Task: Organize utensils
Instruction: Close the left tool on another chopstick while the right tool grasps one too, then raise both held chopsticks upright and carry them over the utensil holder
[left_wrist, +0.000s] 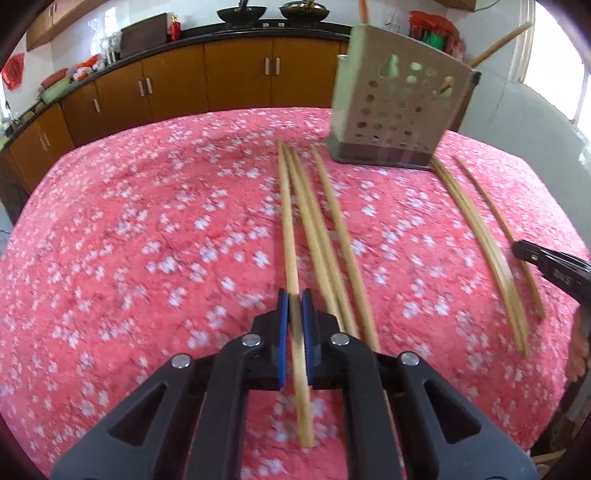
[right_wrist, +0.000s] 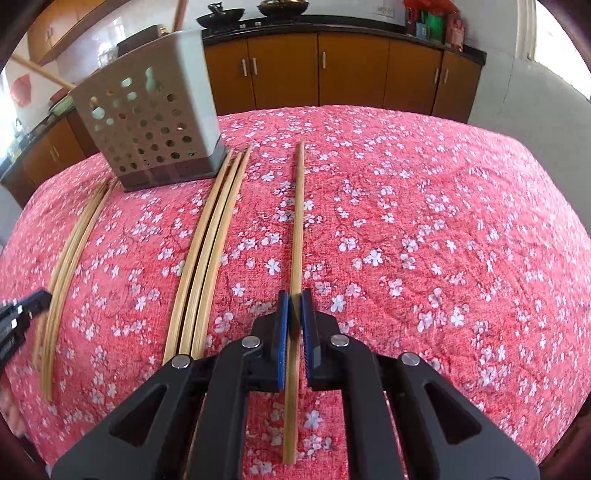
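Several wooden chopsticks lie lengthwise on a pink floral tablecloth (left_wrist: 129, 229). My left gripper (left_wrist: 294, 301) is shut on the leftmost chopstick (left_wrist: 287, 221), with several more chopsticks (left_wrist: 332, 236) just to its right. My right gripper (right_wrist: 294, 301) is shut on a single chopstick (right_wrist: 298, 221) that lies apart at the right. A bundle of three chopsticks (right_wrist: 207, 251) lies to its left. A perforated beige utensil holder (left_wrist: 400, 99) stands at the far side and also shows in the right wrist view (right_wrist: 155, 110). It holds some utensils.
Two more chopsticks (left_wrist: 491, 251) lie right of the holder, near the other gripper's tip (left_wrist: 546, 264). Brown kitchen cabinets (left_wrist: 207, 81) with a dark countertop run behind the table. The table edge curves off at the left and right.
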